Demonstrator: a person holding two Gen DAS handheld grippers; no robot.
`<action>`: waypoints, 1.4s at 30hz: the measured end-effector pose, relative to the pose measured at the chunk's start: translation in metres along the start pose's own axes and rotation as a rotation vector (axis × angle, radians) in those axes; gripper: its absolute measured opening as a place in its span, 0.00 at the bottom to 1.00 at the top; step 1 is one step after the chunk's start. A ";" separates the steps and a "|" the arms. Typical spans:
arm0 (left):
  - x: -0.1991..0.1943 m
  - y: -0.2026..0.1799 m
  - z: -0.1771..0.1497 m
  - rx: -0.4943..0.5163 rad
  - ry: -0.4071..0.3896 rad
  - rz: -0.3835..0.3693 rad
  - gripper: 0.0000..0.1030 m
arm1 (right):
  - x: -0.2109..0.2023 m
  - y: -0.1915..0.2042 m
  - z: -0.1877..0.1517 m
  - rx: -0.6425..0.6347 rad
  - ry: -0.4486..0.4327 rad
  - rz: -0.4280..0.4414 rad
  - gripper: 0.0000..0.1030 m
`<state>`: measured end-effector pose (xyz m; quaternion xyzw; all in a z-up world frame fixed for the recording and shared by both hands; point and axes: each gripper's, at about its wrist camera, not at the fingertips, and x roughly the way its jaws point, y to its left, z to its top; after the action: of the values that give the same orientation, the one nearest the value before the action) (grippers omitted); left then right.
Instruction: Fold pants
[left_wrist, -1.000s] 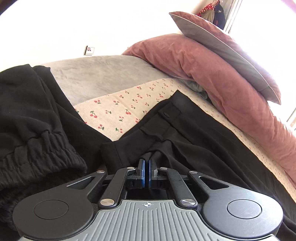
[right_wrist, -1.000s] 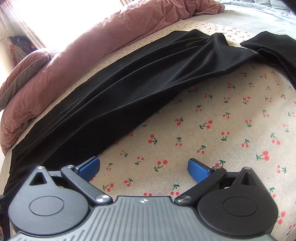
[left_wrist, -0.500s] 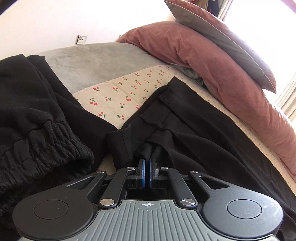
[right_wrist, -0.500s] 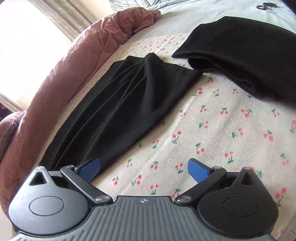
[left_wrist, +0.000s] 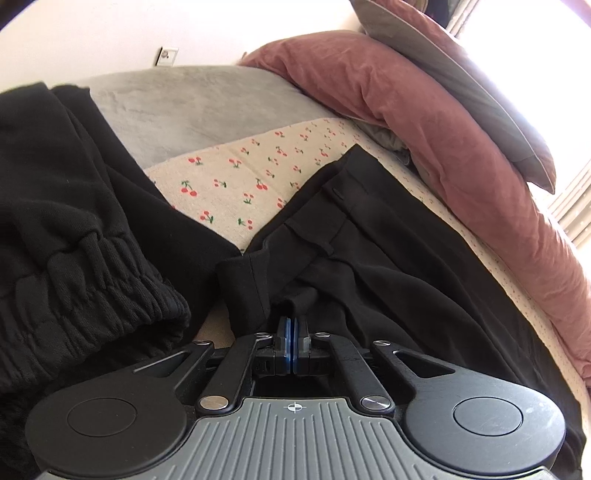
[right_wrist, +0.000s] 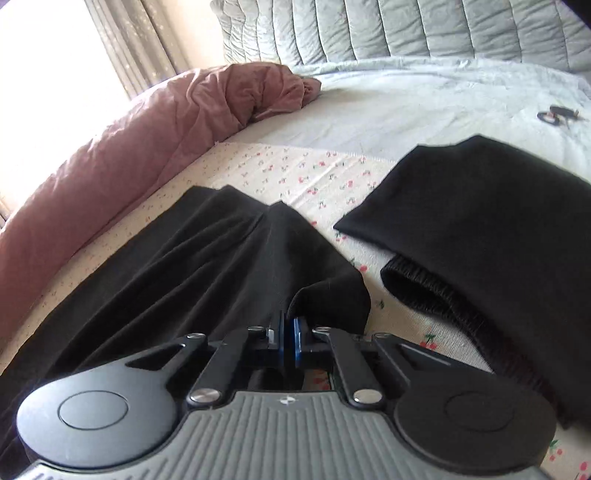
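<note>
Both the left tongs (left_wrist: 294, 326) and right tongs (right_wrist: 287, 326) are clamped on the black pants (left_wrist: 399, 266) spread on the cherry-print sheet (left_wrist: 236, 184)

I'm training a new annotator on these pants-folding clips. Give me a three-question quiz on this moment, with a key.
1. True or false: the left gripper is shut on the black pants.
2. Which lies against the pants' far side? A) pink duvet B) a laundry basket C) a chair
3. Fill in: the sheet under the pants is printed with small red ____.

Key
1. True. The pads pinch fabric near the waistband.
2. A. The duvet runs along the pants' far edge.
3. Cherries.

Note for the trainer: the right gripper has just been closing and now pinches the pants too; the second black garment lies apart, untouched.
</note>
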<state>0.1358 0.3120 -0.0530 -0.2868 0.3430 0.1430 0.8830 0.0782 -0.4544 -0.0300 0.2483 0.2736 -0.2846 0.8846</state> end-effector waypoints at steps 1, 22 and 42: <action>-0.004 0.000 0.001 0.004 -0.001 -0.017 0.00 | -0.011 0.000 0.005 -0.021 -0.048 -0.009 0.00; -0.026 0.000 0.037 0.038 -0.013 0.040 0.35 | -0.046 -0.003 0.005 -0.127 -0.214 -0.203 0.39; 0.168 -0.112 0.147 0.262 0.042 0.152 0.71 | -0.010 0.090 -0.035 -0.388 0.039 0.160 0.55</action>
<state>0.3847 0.3211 -0.0351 -0.1450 0.3979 0.1574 0.8921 0.1167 -0.3662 -0.0235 0.0999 0.3196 -0.1505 0.9302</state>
